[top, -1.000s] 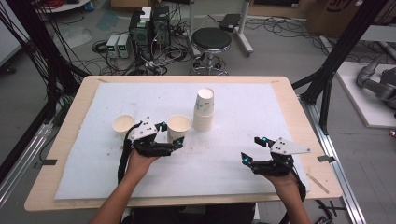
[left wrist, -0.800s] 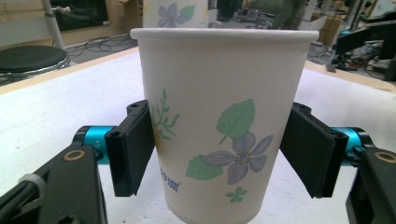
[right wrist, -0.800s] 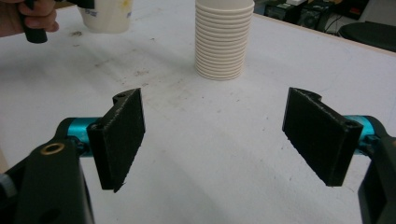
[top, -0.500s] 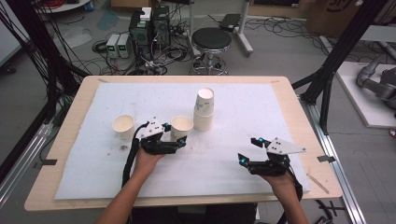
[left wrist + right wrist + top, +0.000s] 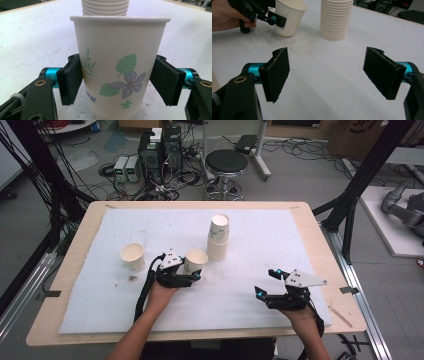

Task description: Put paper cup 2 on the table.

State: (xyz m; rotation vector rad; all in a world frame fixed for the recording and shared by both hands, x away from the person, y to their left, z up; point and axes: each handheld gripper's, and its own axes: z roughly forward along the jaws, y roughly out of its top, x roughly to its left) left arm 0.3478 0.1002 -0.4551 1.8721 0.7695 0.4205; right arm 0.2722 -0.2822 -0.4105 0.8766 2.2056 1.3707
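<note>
A pale wooden desk [image 5: 75, 255] covered by a large white foam sheet [image 5: 260, 245] is seen across the middle of the high view. Just above the centre of that frame, a tall stack of white ribbed paper cups [image 5: 219, 237] is stood upright on the sheet. In the lower right, the right gripper [image 5: 267, 282] is held low over the sheet, well apart from the cups; its jaws are spread wide, and in the right gripper view only bare sheet is seen between the two black pads [image 5: 277, 72]. In the lower centre-left, the left gripper [image 5: 195, 270] is placed around a single white paper cup printed with green leaves and a violet flower [image 5: 120, 67], which is stood upright on the sheet just left of the stack and below it. In the left gripper view the jaws are seen on either side of the cup's wall, the left one touching it and the right one at its edge; whether it is gripped firmly cannot be told. Further left in the high view, a second single white paper cup [image 5: 133, 256] is stood alone.
</note>
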